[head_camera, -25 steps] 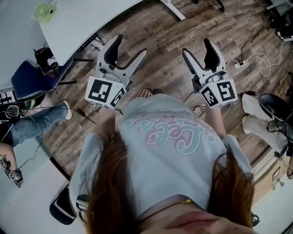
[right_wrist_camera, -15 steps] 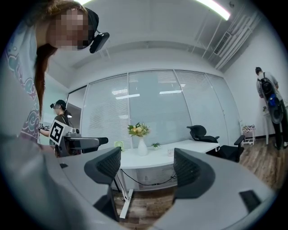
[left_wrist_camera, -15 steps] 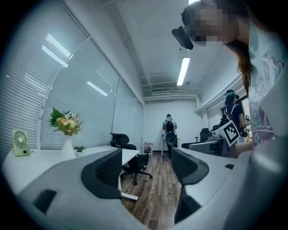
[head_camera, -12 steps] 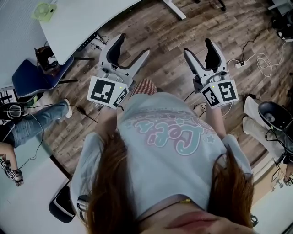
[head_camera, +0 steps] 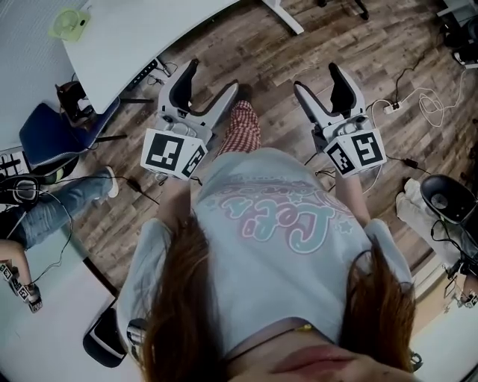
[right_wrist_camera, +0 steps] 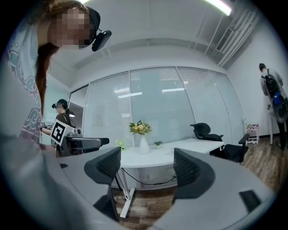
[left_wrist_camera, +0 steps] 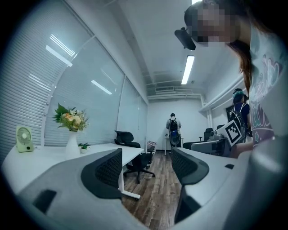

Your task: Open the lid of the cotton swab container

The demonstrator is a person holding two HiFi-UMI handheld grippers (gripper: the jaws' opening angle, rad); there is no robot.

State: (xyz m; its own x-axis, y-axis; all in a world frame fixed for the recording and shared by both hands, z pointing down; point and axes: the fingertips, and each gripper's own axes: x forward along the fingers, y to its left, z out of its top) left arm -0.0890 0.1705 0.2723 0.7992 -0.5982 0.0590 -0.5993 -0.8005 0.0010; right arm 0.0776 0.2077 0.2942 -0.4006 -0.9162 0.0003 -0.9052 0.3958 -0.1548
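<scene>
I cannot make out any cotton swab container in these views. In the head view my left gripper [head_camera: 211, 77] and right gripper [head_camera: 317, 77] are held out over the wooden floor, both open and empty. The left gripper view looks between the open left gripper [left_wrist_camera: 146, 164] at a white table [left_wrist_camera: 54, 155], which carries a green fan [left_wrist_camera: 24, 138] and a vase of flowers [left_wrist_camera: 71, 128]. The right gripper [right_wrist_camera: 146, 166] frames the same white table [right_wrist_camera: 180, 150] and vase [right_wrist_camera: 142, 137] farther off. Nothing lies between either pair of fingers.
The white table [head_camera: 142, 37] with the green fan [head_camera: 69, 22] lies ahead at the upper left. A blue chair [head_camera: 56, 127] and a seated person's leg [head_camera: 52, 201] are on the left. Cables and a power strip [head_camera: 418, 97] cross the floor at the right, near a black chair [head_camera: 448, 198].
The holder's leg in red checked trousers has stepped forward between the grippers. The floor and table have slid slightly in view. Both grippers stay open.
</scene>
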